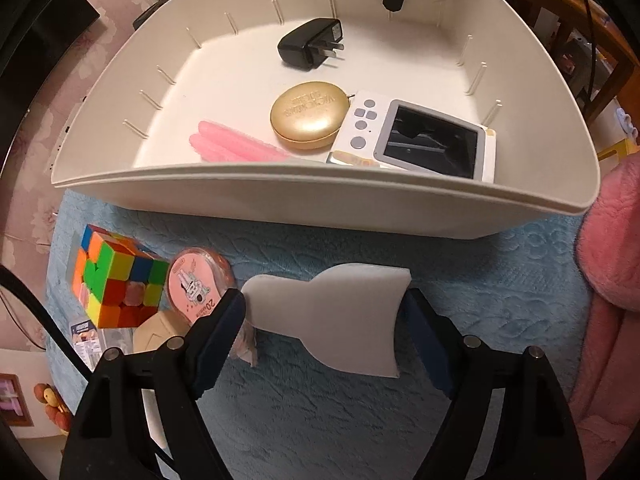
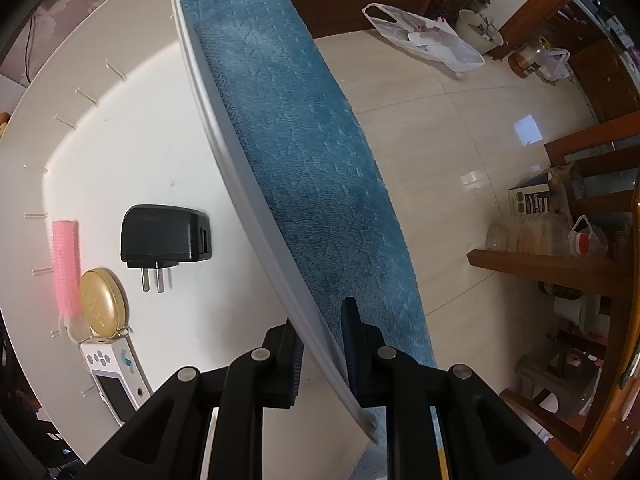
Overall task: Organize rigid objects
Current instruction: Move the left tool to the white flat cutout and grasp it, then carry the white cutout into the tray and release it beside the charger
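Observation:
A white bin (image 1: 280,196) stands on a blue blanket (image 1: 320,420). Inside it lie a black charger (image 1: 310,44), a gold round tin (image 1: 310,114), a pink roller (image 1: 236,146) and a white handheld device (image 1: 420,136). In front of the bin a flat white piece (image 1: 340,320) lies on the blanket. My left gripper (image 1: 323,300) stands open around it, one pad close to each side. To the left sit a colour cube (image 1: 116,284) and a pink round dispenser (image 1: 196,288). My right gripper (image 2: 322,340) points down, shut on the bin's far wall (image 2: 256,184).
A beige item (image 1: 156,334) and a packet lie below the cube. A pink plush cover (image 1: 612,280) borders the blanket on the right. Beyond the blanket's edge (image 2: 300,160) are a tiled floor (image 2: 460,140), wooden furniture and a plastic bag (image 2: 424,40).

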### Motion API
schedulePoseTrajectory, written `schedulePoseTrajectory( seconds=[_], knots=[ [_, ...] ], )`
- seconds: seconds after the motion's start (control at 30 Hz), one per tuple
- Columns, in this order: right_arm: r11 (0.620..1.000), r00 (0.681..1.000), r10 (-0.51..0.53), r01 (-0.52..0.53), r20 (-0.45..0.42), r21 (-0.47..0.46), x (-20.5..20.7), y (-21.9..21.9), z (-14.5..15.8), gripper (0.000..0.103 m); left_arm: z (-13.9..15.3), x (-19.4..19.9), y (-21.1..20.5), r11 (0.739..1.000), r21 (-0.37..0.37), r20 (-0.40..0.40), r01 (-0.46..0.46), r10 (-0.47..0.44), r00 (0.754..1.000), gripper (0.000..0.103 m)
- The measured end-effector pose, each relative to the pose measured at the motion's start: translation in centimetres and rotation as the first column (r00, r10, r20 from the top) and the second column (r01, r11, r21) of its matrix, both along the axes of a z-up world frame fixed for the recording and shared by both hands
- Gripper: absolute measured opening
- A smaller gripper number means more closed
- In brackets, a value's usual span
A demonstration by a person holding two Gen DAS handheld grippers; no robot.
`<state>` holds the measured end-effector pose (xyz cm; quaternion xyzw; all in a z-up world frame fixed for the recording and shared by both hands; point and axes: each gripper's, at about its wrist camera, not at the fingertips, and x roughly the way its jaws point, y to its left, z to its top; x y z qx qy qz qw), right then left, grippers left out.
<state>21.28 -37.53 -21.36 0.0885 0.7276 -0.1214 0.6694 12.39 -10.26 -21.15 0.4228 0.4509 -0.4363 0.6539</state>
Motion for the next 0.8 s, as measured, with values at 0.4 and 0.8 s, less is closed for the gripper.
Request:
schedulePoseTrajectory(
  seconds=[0.4,0.8],
  knots=[
    [1.000,1.000,0.003,-0.003,-0.011,-0.007,0.2,0.1,-0.1,0.019,-0.8,0.9,-0.6,0.999,-0.004,-0.016,0.047,-0.047,0.999,0.089],
    [1.000,1.000,0.003,-0.003,-0.008,-0.007,0.1,0.1,-0.1,0.019,-2.3,2.6,-1.8,0.998,-0.003,-0.152,0.056,-0.056,0.987,0.095]
  ],
)
